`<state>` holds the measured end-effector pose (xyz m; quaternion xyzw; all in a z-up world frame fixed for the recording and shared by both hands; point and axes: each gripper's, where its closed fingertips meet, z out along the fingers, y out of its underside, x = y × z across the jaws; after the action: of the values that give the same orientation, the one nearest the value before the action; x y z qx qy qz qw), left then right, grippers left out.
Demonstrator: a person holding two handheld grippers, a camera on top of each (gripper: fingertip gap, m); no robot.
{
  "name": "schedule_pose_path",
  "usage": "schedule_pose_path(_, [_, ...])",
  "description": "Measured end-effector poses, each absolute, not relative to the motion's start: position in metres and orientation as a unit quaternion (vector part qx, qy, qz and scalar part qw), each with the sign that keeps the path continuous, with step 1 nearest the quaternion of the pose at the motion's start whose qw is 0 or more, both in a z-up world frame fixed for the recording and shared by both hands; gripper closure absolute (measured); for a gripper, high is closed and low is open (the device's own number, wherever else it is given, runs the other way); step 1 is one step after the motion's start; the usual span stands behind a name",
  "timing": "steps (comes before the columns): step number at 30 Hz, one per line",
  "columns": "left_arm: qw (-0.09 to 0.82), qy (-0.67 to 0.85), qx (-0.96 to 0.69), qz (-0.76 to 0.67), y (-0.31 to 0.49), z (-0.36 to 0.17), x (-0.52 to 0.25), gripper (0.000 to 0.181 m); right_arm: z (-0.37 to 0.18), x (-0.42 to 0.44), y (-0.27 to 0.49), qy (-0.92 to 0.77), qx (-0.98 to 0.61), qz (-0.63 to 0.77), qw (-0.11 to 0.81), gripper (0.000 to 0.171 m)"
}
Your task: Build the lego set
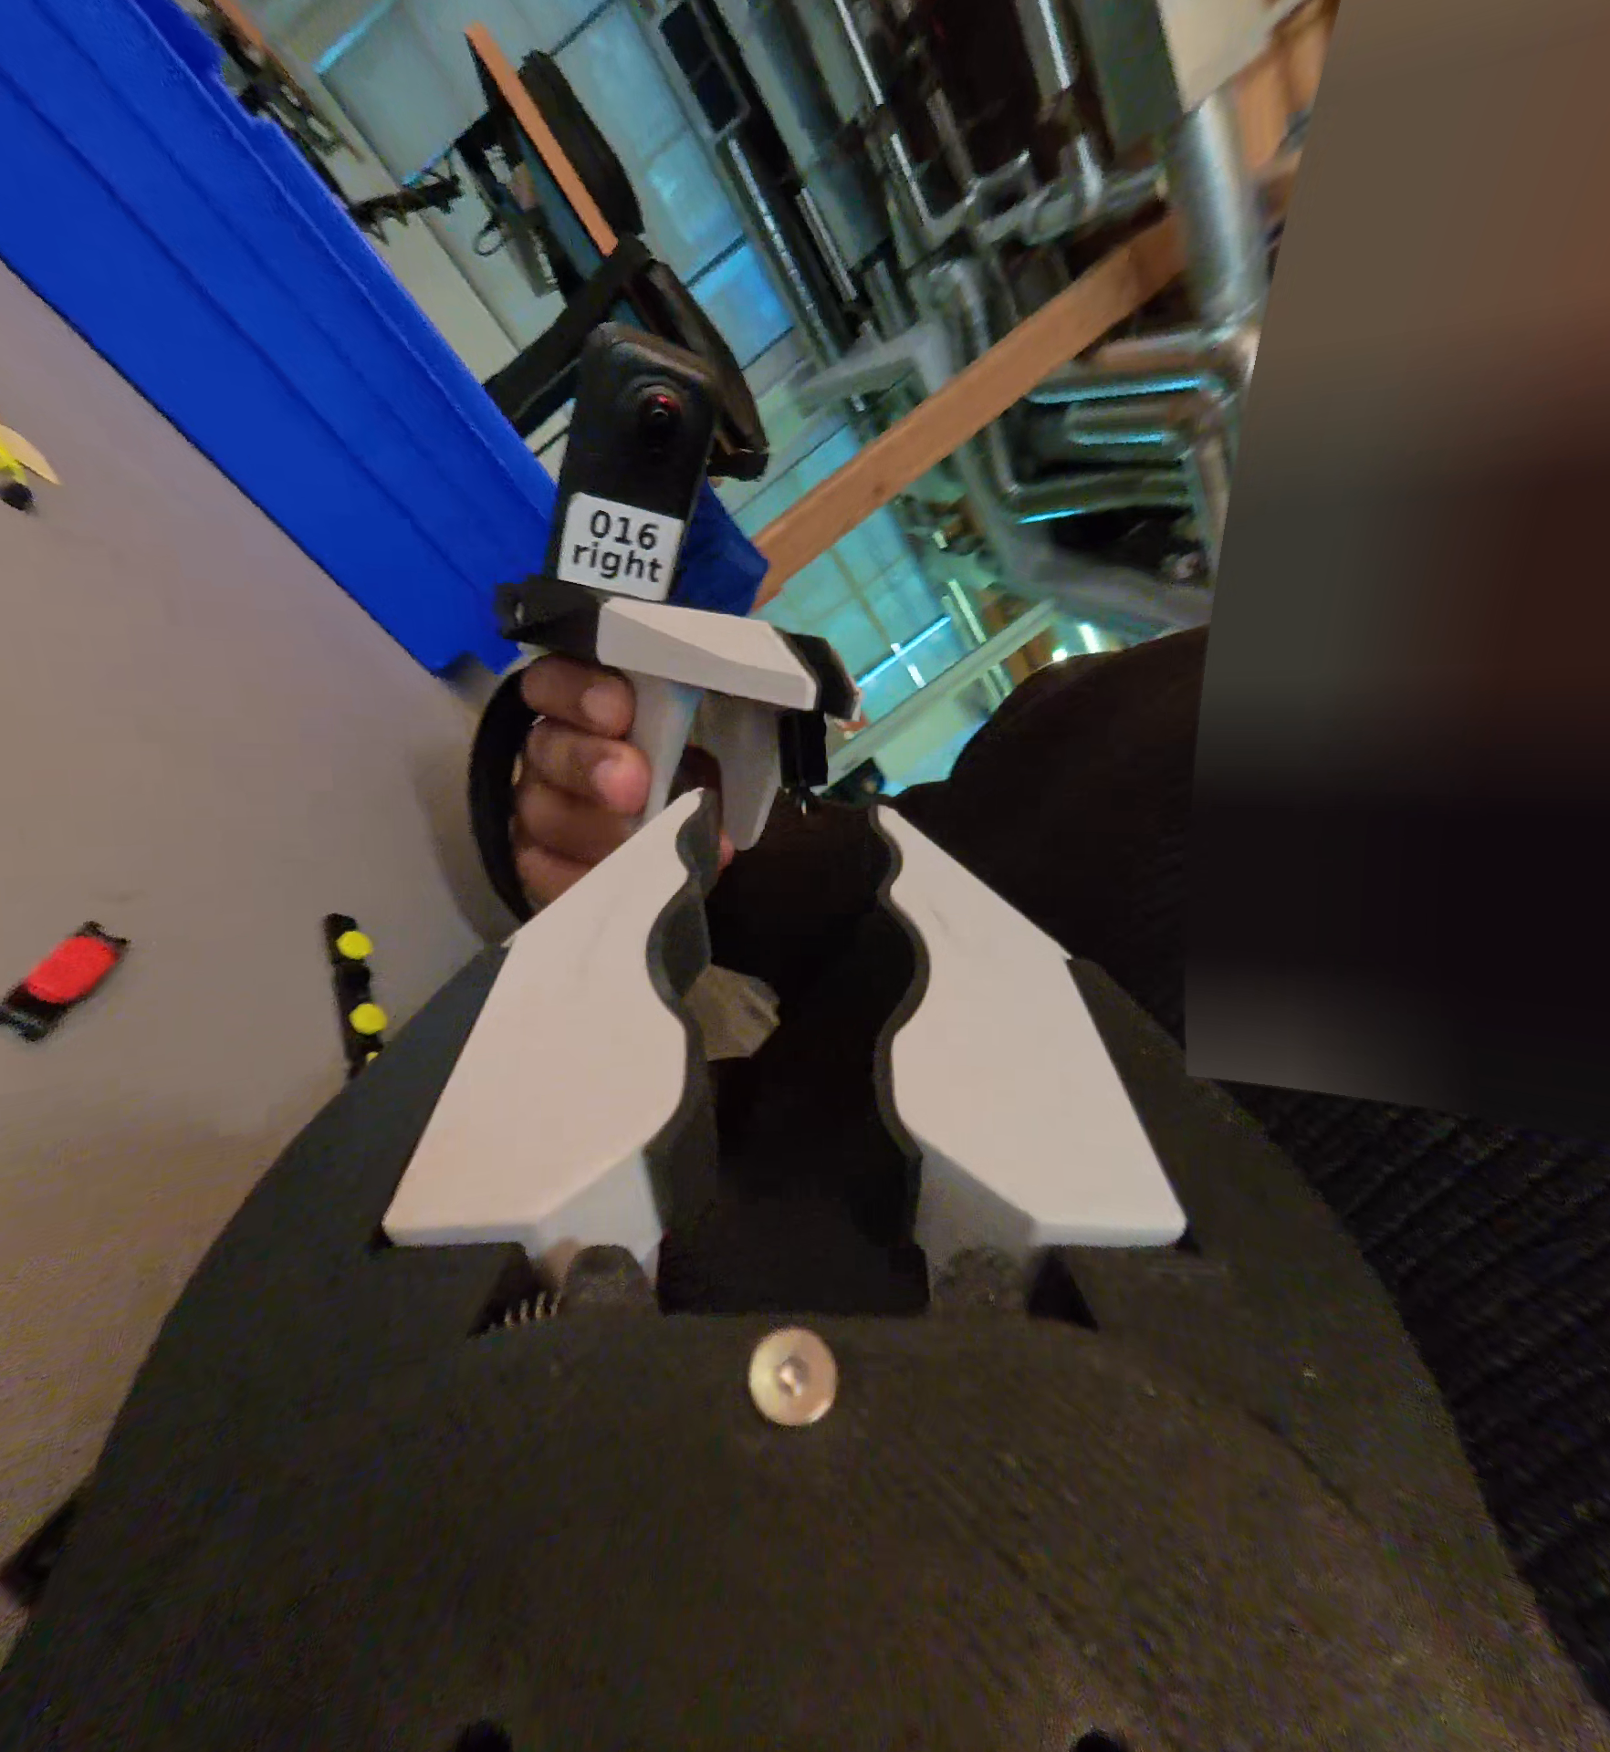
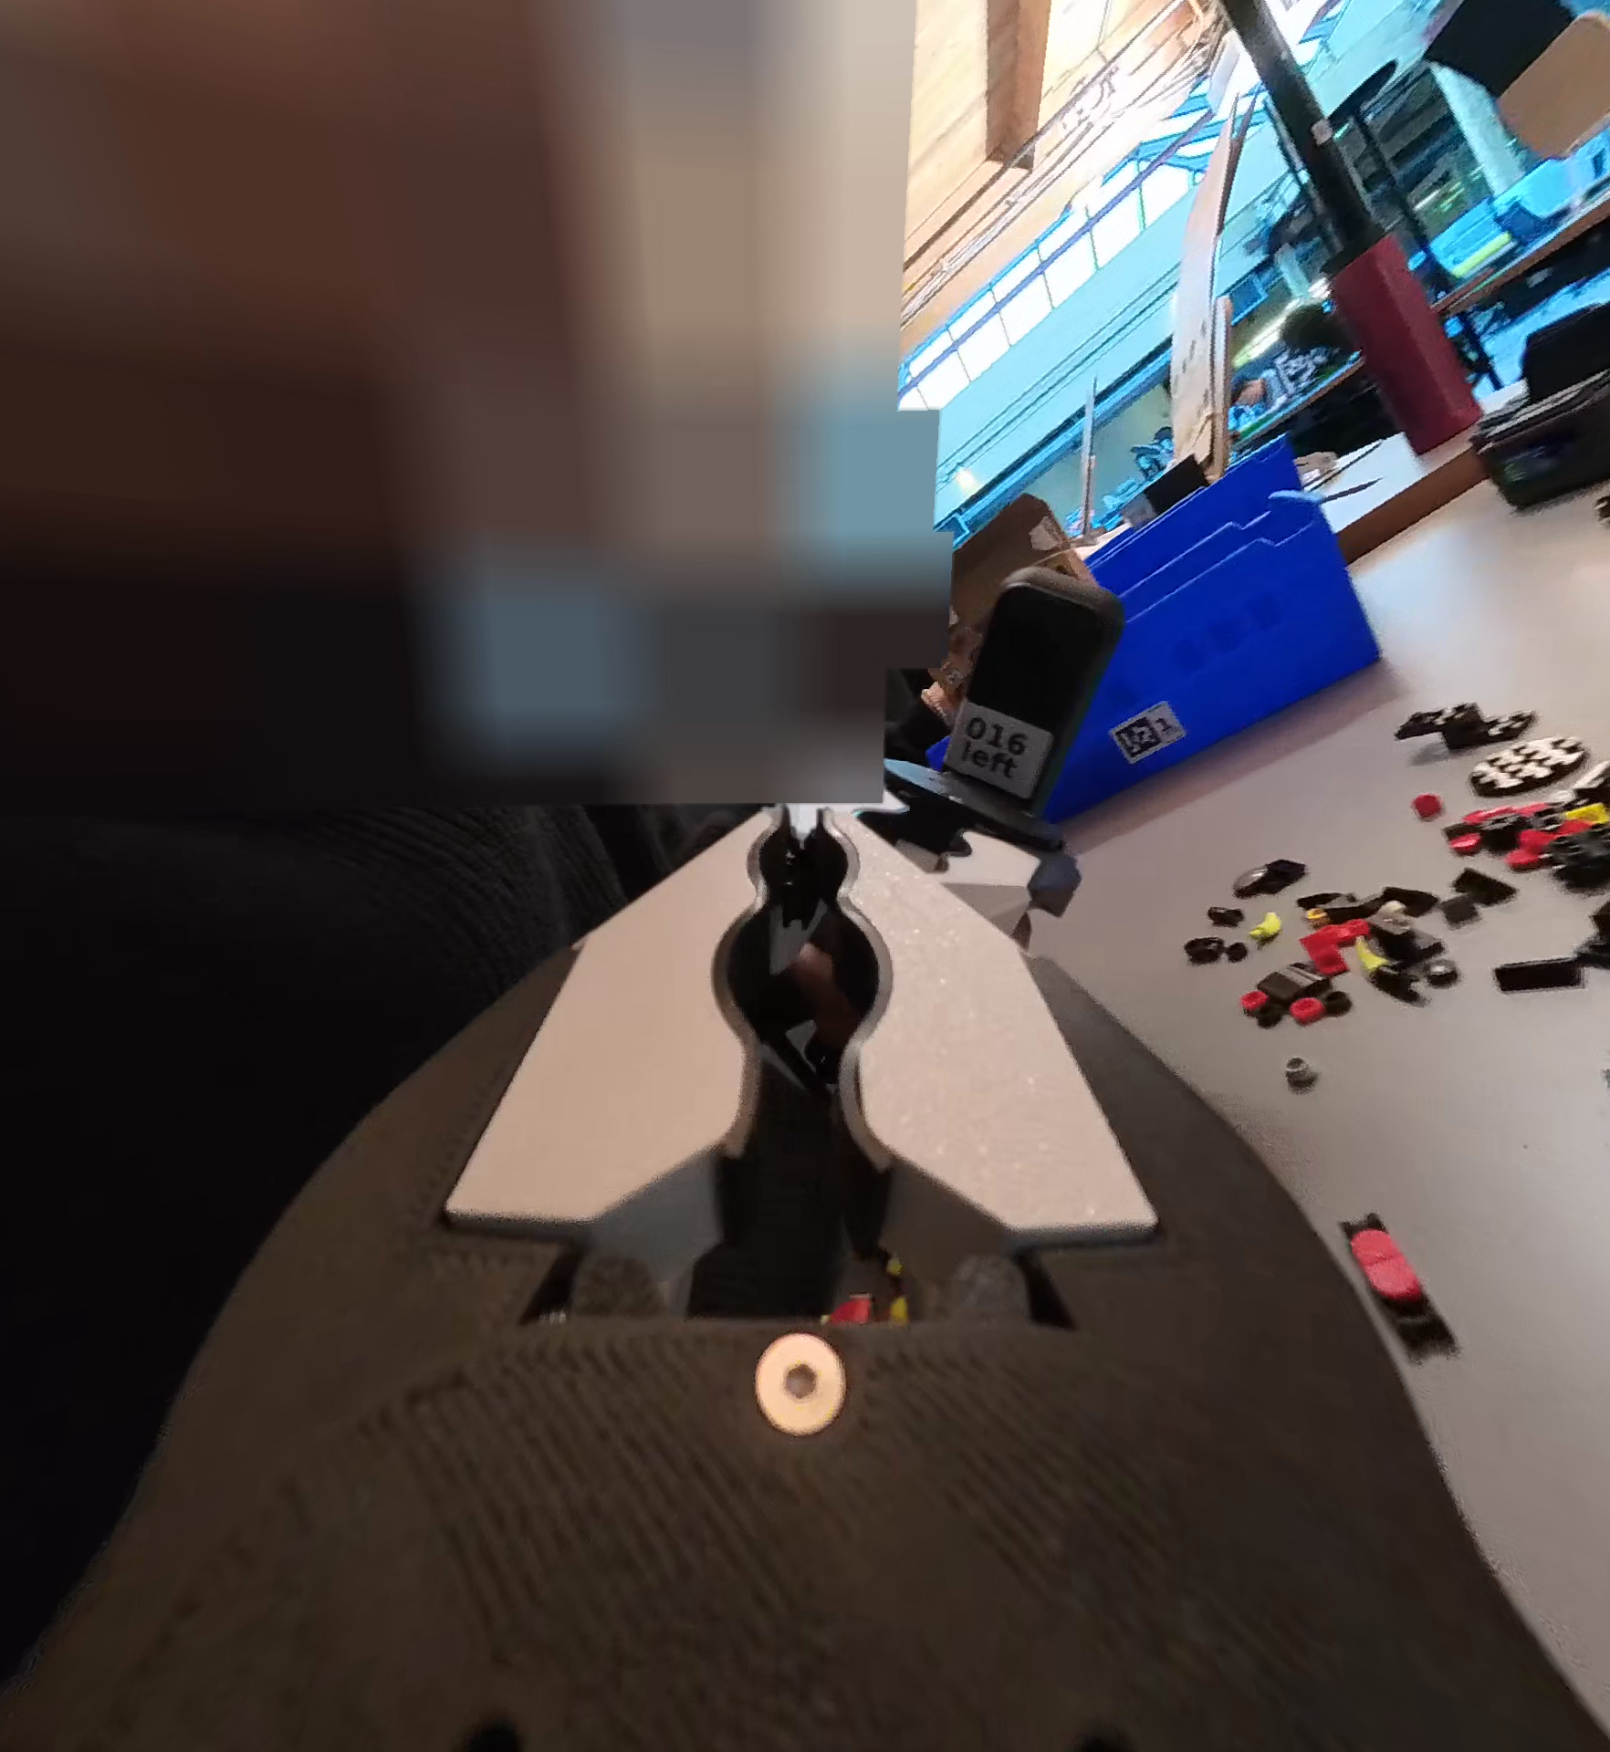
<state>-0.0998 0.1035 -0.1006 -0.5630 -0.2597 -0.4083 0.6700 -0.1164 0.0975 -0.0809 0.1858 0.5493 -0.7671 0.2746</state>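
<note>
- Lego pieces (image 2: 1493, 891) lie scattered on the grey table (image 2: 1351, 1422), to the right of both raised tools, nearer the right gripper (image 2: 799, 834).
- Right gripper is nearly closed on a small black piece (image 2: 796, 910); left gripper (image 1: 787, 815) gapes narrowly, empty.

Loose lego pieces (image 2: 1484, 910), black, red, yellow, scattered on grey table; red-black piece (image 2: 1394, 1280) apart.

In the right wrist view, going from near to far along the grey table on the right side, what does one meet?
Flat black piece with a red oval top → small grey round stud piece → scattered pile of black, red and yellow bricks → round black disc with white spots → blue plastic bin.
</note>
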Motion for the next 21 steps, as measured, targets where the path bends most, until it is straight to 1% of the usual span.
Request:
schedule_pose_path(3, [0.664, -0.253, -0.546, -0.444, 0.104, -0.095, -0.094, 0.16, -0.081, -0.11, 0.094, 0.547, 0.178, -0.761, 0.299, 0.168])
schedule_pose_path(8, [0.656, -0.246, -0.532, -0.476, 0.103, -0.091, -0.088, 0.174, -0.079, -0.103, 0.091, 0.533, 0.171, -0.755, 0.342, 0.168])
schedule_pose_path(12, [0.649, -0.242, -0.555, -0.46, 0.107, -0.095, -0.084, 0.175, -0.083, -0.102, 0.089, 0.54, 0.172, -0.748, 0.346, 0.168])
schedule_pose_path(13, [0.65, -0.245, -0.56, -0.451, 0.107, -0.096, -0.085, 0.175, -0.084, -0.104, 0.088, 0.543, 0.178, -0.748, 0.338, 0.168])
schedule_pose_path(14, [0.653, -0.249, -0.561, -0.443, 0.106, -0.097, -0.088, 0.175, -0.086, -0.108, 0.088, 0.547, 0.187, -0.749, 0.325, 0.163])
schedule_pose_path(15, [0.656, -0.254, -0.561, -0.435, 0.105, -0.098, -0.091, 0.175, -0.089, -0.113, 0.088, 0.551, 0.2, -0.749, 0.31, 0.157])
schedule_pose_path(17, [0.663, -0.269, -0.566, -0.408, 0.102, -0.101, -0.1, 0.175, -0.096, -0.126, 0.089, 0.561, 0.234, -0.746, 0.273, 0.139])
schedule_pose_path(18, [0.666, -0.281, -0.574, -0.385, 0.101, -0.105, -0.107, 0.176, -0.1, -0.133, 0.091, 0.566, 0.252, -0.743, 0.254, 0.133])
schedule_pose_path(21, [0.667, -0.311, -0.615, -0.283, 0.094, -0.12, -0.129, 0.176, -0.122, -0.15, 0.095, 0.605, 0.302, -0.71, 0.197, 0.133])
